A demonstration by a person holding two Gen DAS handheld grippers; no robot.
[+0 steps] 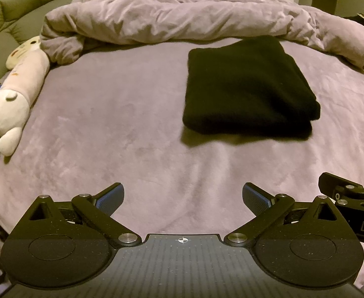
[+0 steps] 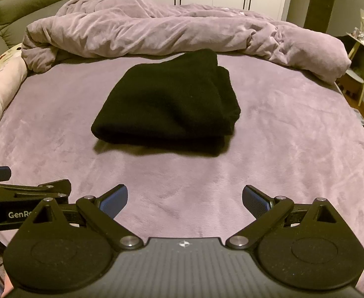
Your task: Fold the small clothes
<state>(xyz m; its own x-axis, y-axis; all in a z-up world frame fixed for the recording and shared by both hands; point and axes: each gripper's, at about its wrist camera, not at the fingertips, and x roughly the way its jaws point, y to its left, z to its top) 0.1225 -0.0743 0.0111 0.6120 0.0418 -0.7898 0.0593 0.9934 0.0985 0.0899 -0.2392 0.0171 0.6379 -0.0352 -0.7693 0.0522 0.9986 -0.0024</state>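
Both black two-finger tools, left tool (image 1: 183, 198) and right tool (image 2: 184, 198), gape empty short of the folded black knit garment (image 2: 167, 104) on the mauve bed (image 2: 293, 136); careless nudging could undo its folds.

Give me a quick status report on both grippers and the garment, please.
Left gripper open, empty, short of the garment. Right gripper open, empty. Black garment folded on the bed sheet, untouched. Nothing between.
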